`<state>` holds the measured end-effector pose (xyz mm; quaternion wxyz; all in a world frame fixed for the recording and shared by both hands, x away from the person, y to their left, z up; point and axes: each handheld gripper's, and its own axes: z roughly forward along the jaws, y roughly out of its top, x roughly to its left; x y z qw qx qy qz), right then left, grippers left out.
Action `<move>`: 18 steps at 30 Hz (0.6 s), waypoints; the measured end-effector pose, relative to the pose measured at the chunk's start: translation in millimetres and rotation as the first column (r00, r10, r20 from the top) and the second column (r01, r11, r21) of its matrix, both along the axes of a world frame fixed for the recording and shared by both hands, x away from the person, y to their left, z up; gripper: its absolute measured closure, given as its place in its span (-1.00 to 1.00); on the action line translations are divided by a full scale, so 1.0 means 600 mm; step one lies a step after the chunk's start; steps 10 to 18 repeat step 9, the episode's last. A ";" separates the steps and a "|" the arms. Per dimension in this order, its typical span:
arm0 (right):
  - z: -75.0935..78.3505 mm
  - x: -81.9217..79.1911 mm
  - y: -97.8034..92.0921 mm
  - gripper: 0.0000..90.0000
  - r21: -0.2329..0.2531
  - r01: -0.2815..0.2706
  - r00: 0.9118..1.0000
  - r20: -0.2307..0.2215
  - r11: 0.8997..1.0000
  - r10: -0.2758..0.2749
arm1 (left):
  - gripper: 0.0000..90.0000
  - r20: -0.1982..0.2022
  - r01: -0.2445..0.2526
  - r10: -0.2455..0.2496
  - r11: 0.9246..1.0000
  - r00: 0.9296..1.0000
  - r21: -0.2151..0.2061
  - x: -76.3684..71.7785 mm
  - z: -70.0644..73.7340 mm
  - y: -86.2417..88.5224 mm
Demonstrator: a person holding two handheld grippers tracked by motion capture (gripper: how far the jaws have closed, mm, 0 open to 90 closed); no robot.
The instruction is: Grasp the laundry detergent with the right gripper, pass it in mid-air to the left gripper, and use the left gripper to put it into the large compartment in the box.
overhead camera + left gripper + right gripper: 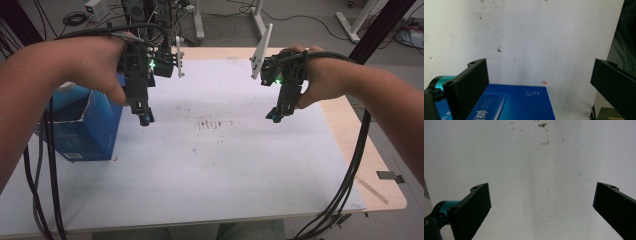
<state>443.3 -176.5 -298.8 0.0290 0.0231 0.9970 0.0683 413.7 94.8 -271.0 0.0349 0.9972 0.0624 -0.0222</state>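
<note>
At the lower left of the high view, a blue box [85, 131] with a torn-open top stands on the white sheet [215, 165] covering the table, close to the near edge. Just above and right of it, the left gripper [145, 119] hangs over the sheet, its tip beside the box's upper right corner but clear of it. In the left gripper view its jaws stand wide apart, released, with the box's printed blue face [511, 102] at the bottom of the frame between them. At center right of the high view, the right gripper [276, 116] hovers over bare sheet, well apart from the box. The right gripper view shows its jaws spread wide over the smudged white sheet [536, 182], grasping nothing.
</note>
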 end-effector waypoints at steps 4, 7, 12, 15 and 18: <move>0.001 -0.001 -0.001 -0.99 0.000 0.006 1.000 0.002 1.000 -0.006 | -0.96 -0.002 0.004 -0.004 1.000 1.000 0.002 -0.001 0.000 -0.001; 0.002 -0.001 -0.001 -0.99 0.004 0.005 1.000 0.004 1.000 -0.005 | -0.96 0.000 0.005 -0.005 1.000 1.000 0.001 -0.001 0.000 -0.001; 0.002 -0.003 0.000 -0.99 0.008 0.007 1.000 0.005 1.000 -0.007 | -0.96 0.002 0.002 -0.002 1.000 1.000 -0.002 -0.001 0.000 0.000; 0.002 -0.003 0.000 -0.99 0.008 0.007 1.000 0.005 1.000 -0.007 | -0.96 0.002 0.002 -0.002 1.000 1.000 -0.002 -0.001 0.000 0.000; 0.002 -0.003 0.000 -0.99 0.008 0.007 1.000 0.005 1.000 -0.007 | -0.96 0.002 0.002 -0.002 1.000 1.000 -0.002 -0.001 0.000 0.000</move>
